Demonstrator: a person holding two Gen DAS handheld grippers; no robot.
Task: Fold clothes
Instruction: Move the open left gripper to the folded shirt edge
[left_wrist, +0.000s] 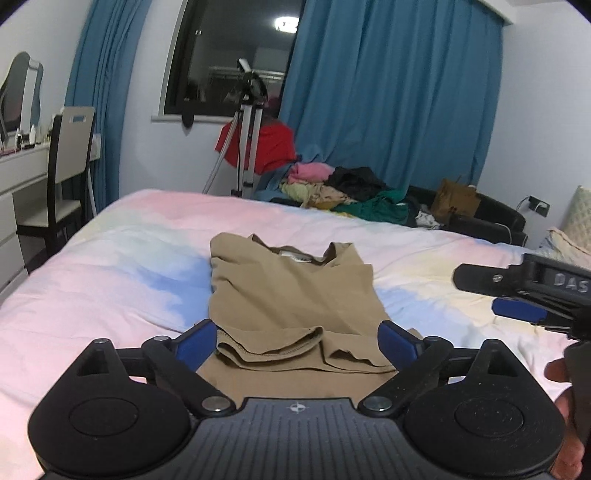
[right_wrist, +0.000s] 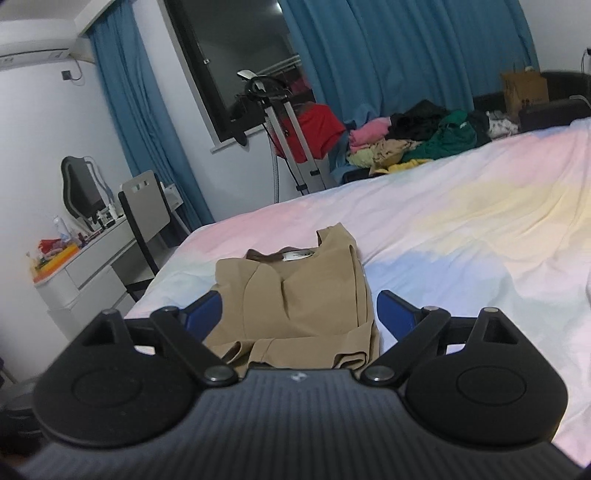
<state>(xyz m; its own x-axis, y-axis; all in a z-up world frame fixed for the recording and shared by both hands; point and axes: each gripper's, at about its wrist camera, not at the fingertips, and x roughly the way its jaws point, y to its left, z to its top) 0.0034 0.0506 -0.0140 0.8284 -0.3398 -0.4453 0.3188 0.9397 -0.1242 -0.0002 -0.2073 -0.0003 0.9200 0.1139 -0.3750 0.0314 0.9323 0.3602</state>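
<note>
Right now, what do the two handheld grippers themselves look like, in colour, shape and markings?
The left gripper has a black ribbed body, round side discs, silver pivot screws, black linkage arms, blue finger pads and a small white crosshair mark. The right gripper is built the same; seen from the left wrist view, its side carries raised letters reading "DAS". No cables or sleeves show.

Your left gripper (left_wrist: 297, 341): matte black body with a ribbed grey top plate bearing a small white compass-like mark. Two round black discs flank the plate. Black linkage arms are pinned with silver screws at each joint and lead to triangular cut-out brackets. Fingers (left_wrist: 195, 343) carry blue pads.

Your right gripper (right_wrist: 297, 314): same build, with a ribbed plate, twin discs, silver pivot screws and blue-padded fingers (right_wrist: 205, 312). Seen side-on from the left wrist, its black casing shows partial raised lettering "DAS".
</note>
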